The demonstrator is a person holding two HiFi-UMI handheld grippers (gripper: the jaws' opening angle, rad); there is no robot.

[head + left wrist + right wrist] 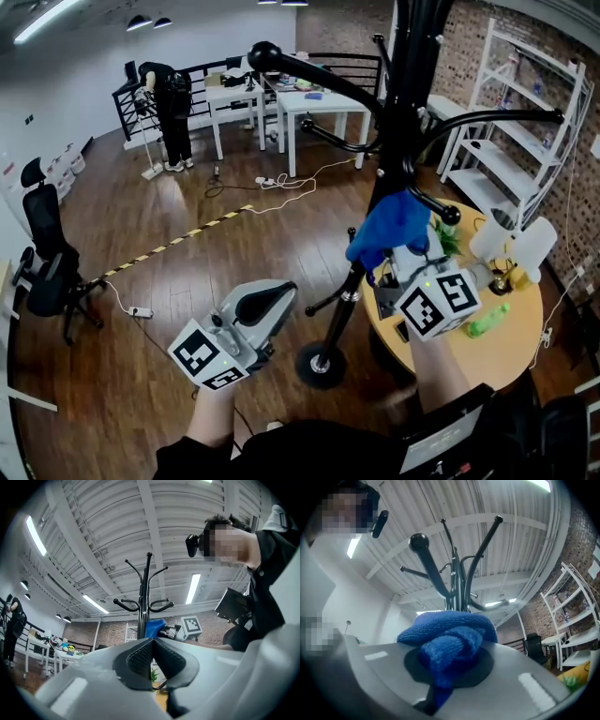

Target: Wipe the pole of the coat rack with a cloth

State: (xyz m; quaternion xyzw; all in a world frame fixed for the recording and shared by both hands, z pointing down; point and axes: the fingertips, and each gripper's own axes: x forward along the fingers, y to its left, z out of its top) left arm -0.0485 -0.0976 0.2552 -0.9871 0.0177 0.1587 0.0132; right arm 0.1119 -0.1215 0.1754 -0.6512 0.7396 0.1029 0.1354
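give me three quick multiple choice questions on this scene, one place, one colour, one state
1. Where is the cloth? A) on the floor B) in the right gripper C) on a shelf
2. What colour is the coat rack pole? A) white B) black C) red
3. How do the jaws of the left gripper stand? A) wide apart B) clamped on the pole C) together, empty
Answers: 1 B, blue fabric bunches between its jaws. 2 B, it reads black in every view. 3 C, they meet with nothing between.

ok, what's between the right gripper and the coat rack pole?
The blue cloth, clamped in the right gripper, fills the gap to the pole. The head view shows it best.
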